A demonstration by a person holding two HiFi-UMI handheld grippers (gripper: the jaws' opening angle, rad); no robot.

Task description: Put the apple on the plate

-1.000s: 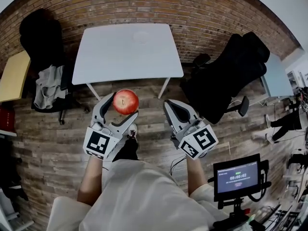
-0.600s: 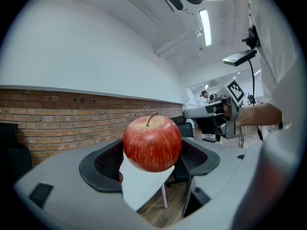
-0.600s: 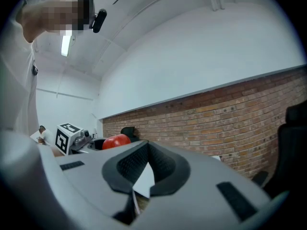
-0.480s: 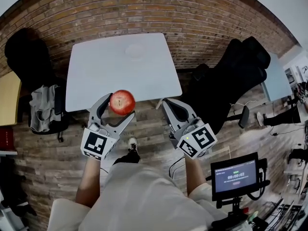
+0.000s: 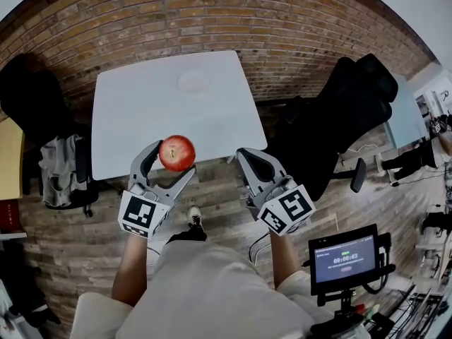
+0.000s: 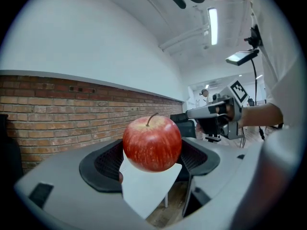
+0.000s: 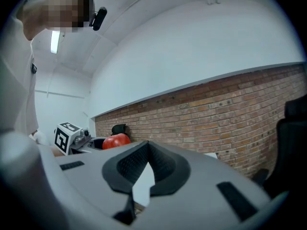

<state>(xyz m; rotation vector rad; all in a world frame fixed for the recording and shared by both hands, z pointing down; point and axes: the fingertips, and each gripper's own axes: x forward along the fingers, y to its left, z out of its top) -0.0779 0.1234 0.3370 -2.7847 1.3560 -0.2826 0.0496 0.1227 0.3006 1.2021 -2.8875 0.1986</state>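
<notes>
We list one red apple (image 5: pixel 176 152), clamped between the jaws of our left gripper (image 5: pixel 170 166) and held in the air over the near edge of the white table (image 5: pixel 134 119). On that table, well apart from the apple: one pale plate (image 5: pixel 194 81). Our right gripper (image 5: pixel 252 159): jaws closed together, nothing between them, level beside the left.

My head camera looks steeply down on the worktop (image 5: pixel 141 111). Cameras on the left tongs (image 5: pixel 174 158) and right tongs (image 5: pixel 248 157) sit close behind their jaws, facing the brick wall (image 7: pixel 230 109); all views share the apple (image 6: pixel 152 143).
</notes>
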